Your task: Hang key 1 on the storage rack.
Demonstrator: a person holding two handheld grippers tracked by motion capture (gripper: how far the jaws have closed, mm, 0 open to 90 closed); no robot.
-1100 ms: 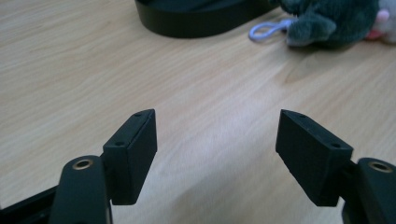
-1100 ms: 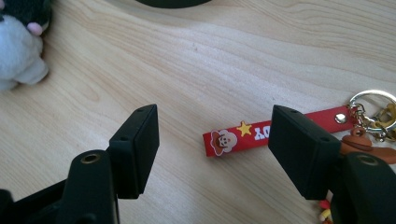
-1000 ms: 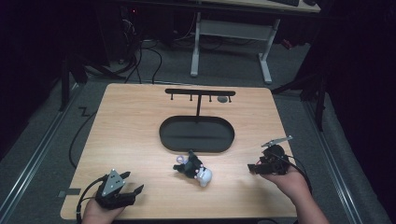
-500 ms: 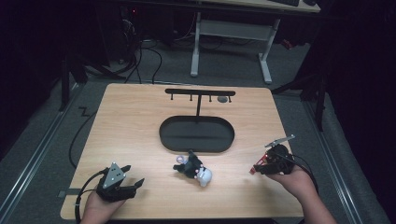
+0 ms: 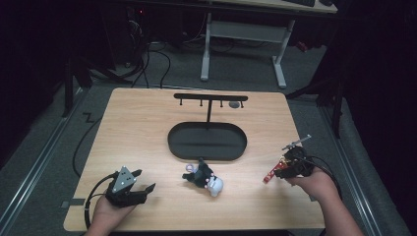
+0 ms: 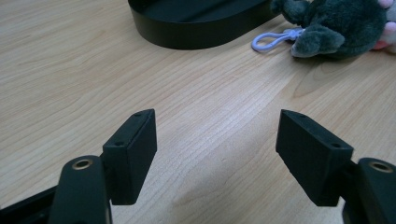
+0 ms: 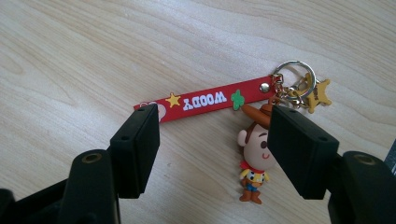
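Keychains are waiting to be hung, as I judge it: the black hook stand (image 5: 210,98) at the far middle of the table (image 5: 137,128) is carrying just one small grey thing (image 5: 235,104) on its right end, too small to identify, and the other pegs are bare. Going left to right: left gripper (image 5: 140,182) is sitting low at the near left corner, jaws spread wide with nothing between them, pointing over bare wood toward the stand's oval black base (image 6: 196,23). Plush keychain (image 5: 204,177), dark grey with a pale lilac clip, is lying on the wood just in front of that base, untouched by either gripper. Right gripper (image 7: 212,140) is hovering near the right edge over the Woody keychain (image 7: 224,100), jaws about half apart, straddling the red strap and figure, pads not pressing on it; the keychain is lying flat on the table. So nothing is grasped yet; both pickups and both hangings are looking like work left.
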